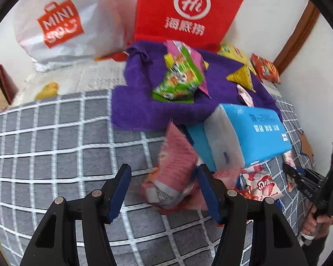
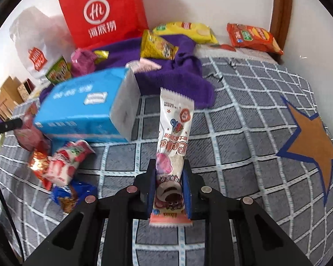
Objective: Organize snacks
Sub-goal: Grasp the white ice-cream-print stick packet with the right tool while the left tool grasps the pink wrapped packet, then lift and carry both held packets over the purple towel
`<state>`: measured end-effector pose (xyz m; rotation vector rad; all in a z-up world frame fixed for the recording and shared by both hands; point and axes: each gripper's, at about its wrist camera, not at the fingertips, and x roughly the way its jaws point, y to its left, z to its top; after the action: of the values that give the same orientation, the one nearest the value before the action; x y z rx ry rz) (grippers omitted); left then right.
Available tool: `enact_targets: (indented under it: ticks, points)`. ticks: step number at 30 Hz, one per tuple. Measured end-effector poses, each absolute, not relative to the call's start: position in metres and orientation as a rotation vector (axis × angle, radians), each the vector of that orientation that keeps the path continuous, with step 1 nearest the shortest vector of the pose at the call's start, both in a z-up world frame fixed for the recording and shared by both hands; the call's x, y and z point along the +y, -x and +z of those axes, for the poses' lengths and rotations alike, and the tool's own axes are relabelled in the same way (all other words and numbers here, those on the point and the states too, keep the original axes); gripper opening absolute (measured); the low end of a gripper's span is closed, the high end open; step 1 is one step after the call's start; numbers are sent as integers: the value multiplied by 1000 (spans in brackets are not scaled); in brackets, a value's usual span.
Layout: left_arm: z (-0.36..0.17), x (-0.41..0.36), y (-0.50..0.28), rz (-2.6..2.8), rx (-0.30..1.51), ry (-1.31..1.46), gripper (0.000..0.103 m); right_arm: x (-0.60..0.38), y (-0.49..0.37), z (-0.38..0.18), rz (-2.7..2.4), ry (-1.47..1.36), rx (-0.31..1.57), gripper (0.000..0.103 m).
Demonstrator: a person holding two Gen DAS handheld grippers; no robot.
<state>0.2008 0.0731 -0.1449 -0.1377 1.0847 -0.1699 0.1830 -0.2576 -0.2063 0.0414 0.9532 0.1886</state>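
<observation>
My left gripper (image 1: 164, 170) hangs open over the grey checked bedcover (image 1: 55, 144). A pink snack packet (image 1: 177, 161) lies between its blue pads and close to the right one, but the left pad stands clear of it. My right gripper (image 2: 169, 170) is shut on a long white roll-cake packet (image 2: 175, 128), which sticks out forward above the bedcover (image 2: 244, 133). In the left wrist view the right gripper (image 1: 322, 177) shows at the far right edge, held by a hand (image 1: 317, 221).
A blue tissue pack (image 1: 250, 130) lies beside a purple towel (image 1: 139, 102) carrying green (image 1: 177, 77) and yellow (image 1: 242, 75) packets. A red paper bag (image 1: 188, 11) and a white bag (image 1: 60, 26) stand against the wall. Strawberry packets (image 2: 64, 166) and a blue packet (image 2: 71, 195) lie left of the right gripper; a star patch (image 2: 310, 141) lies to its right.
</observation>
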Motion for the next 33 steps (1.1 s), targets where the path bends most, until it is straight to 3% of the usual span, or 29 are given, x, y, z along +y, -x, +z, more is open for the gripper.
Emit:
enact_targets:
  ticks: [9,12,33]
  points:
    - [-165,53,-207,-185,1111,62,59,-249,-186,-210,191,-11,887,26]
    - [-163,58,-206,-210,1111,105,50,-253,-187,-210,199,-36,880,25]
    - [-116,80,-156,-201,1009,149,49,-263,-153,-166,179,-75,815,23]
